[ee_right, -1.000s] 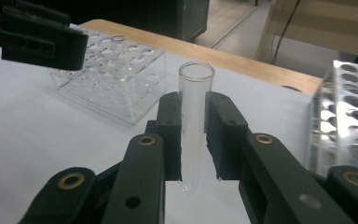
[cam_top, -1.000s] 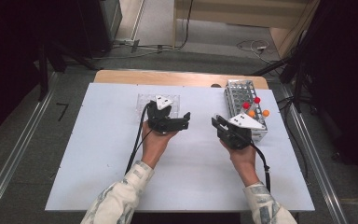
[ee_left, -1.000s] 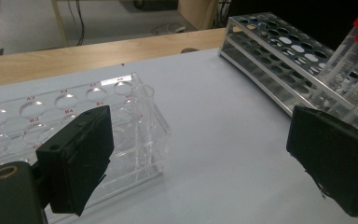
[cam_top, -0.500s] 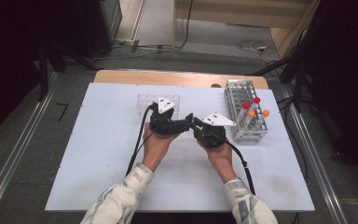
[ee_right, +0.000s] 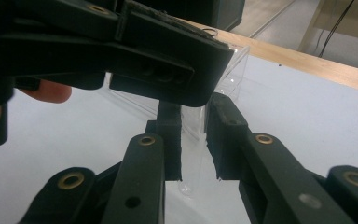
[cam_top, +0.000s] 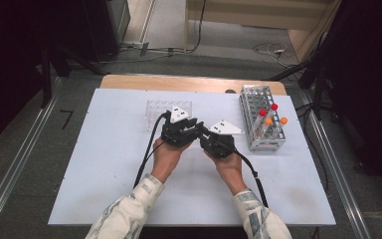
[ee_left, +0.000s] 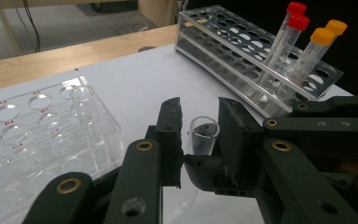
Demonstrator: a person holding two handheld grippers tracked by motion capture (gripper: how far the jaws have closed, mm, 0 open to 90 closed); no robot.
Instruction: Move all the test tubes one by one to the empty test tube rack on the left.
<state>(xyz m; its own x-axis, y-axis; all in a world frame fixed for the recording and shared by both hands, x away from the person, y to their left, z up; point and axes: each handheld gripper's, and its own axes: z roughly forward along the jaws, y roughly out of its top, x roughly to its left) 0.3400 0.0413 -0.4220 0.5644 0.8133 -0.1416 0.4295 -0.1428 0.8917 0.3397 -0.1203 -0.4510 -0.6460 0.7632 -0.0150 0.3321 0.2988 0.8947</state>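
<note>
Nearest the person's edge of the white table, two forearms in patterned sleeves reach forward, each hand holding a black two-jaw gripper, and the two meet near the middle of the table. Between them is a clear, uncapped glass tube. The right gripper is clamped on the tube's lower part, holding it roughly upright above the surface. The left gripper has just been closing its jaws around the tube's open upper end, and its pads now appear to press the glass on both sides. This looks like a handover from right to left. Next, the right jaws would need to let go only once the left grip is firm. Just beyond, left of centre, sits a clear well plate. Farther, toward the right edge, a metal rack holds capped tubes, red and orange.
</note>
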